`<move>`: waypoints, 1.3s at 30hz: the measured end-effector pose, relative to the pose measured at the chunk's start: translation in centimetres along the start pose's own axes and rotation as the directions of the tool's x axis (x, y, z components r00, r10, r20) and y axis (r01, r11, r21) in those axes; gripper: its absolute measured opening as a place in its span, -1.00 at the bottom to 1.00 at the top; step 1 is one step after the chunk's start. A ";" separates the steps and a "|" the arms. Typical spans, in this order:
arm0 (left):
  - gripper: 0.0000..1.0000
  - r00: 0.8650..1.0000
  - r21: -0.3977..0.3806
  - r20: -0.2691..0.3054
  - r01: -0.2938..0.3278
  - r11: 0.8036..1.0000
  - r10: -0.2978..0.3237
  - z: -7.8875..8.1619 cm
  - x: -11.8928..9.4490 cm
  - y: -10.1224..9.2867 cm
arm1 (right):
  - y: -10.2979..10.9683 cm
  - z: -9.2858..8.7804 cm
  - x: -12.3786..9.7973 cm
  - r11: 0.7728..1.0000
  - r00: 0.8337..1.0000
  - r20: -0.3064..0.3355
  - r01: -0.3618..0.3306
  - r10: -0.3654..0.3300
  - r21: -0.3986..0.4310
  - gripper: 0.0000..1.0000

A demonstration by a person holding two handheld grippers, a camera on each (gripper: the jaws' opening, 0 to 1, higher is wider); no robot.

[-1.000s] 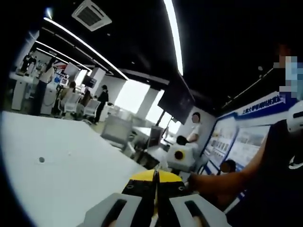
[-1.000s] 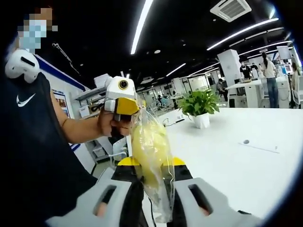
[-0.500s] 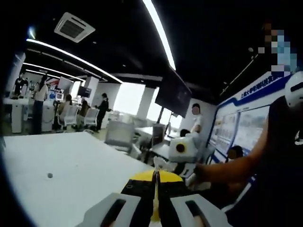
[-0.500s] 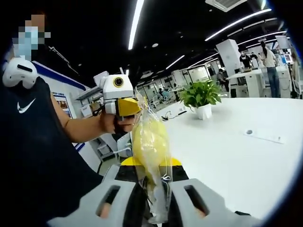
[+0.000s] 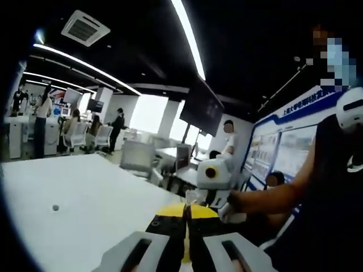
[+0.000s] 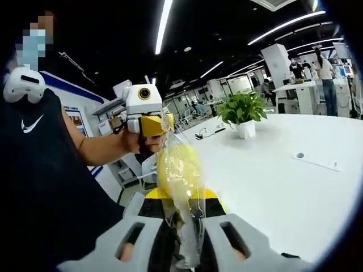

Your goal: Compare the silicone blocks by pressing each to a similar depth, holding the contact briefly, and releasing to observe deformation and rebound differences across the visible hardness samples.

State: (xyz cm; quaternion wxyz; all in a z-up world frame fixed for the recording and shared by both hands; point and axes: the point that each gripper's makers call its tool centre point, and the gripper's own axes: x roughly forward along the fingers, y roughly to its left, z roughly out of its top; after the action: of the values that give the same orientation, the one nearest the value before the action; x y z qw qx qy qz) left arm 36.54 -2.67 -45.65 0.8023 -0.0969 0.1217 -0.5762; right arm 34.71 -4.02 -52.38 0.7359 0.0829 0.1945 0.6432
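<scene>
Both hand-held grippers, right [image 6: 182, 249] and left [image 5: 185, 249], were clamped on a clear bag [image 6: 180, 175] with something yellow inside, held above the white bench [image 6: 272, 170], so tugging gently seemed best.

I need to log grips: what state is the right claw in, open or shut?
Shut on the clear bag. In the right gripper view, the right claw pinches the bag's lower end between its jaws, yellow contents above.

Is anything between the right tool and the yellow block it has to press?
Yes. A clear bag wraps the yellow block; the right tool is shut on the bag's lower end, the left tool on its top, so film covers the block.
</scene>
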 end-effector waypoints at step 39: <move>-1.00 0.996 0.021 -0.023 -0.082 0.996 0.083 -0.3 0.4 0.6 | -1.5 -0.1 0.1 0.996 0.995 0.074 0.069 -0.065 -0.049 -0.92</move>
State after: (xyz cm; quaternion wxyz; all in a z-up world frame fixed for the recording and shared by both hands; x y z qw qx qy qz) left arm 37.07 -2.86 -46.13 0.8249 -0.0768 0.1292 -0.5450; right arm 36.01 -4.12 -53.04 0.7654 0.0804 0.1537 0.6197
